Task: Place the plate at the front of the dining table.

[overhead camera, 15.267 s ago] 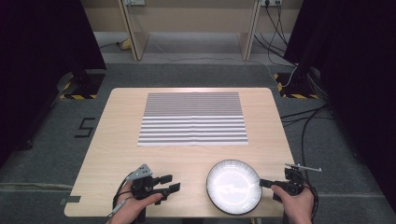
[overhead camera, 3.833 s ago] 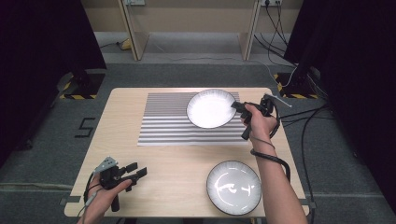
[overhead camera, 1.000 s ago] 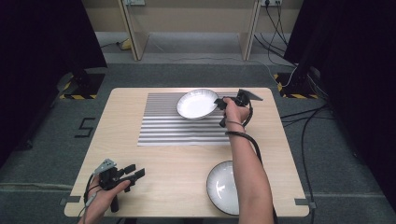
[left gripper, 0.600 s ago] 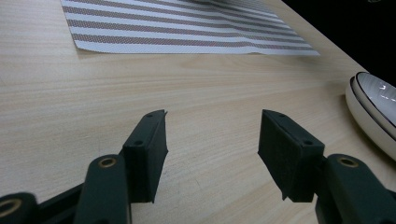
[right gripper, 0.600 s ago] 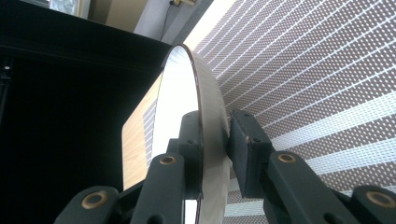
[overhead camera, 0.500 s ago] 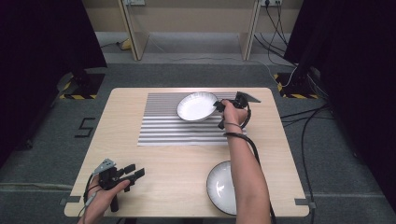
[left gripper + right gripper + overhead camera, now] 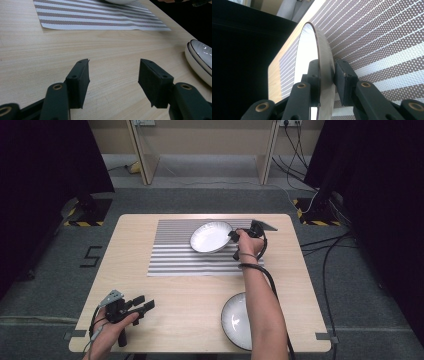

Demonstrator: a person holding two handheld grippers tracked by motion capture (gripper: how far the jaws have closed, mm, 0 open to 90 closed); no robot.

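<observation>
We see the right gripper (image 7: pixel 234 239), jaws clamped on the rim of a round white ceramic bowl (image 7: pixel 210 237) above the striped grey placemat (image 7: pixel 175 255), upper centre; left gripper (image 7: pixel 142 304) jaws apart, lower left.

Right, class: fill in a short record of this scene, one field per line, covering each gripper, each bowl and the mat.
right gripper: shut on the rim of the white bowl
white bowl: over the striped mat, tilted
left gripper: open, holding nothing, near the table's front left corner
second bowl: on the table's front edge, right of centre
</observation>
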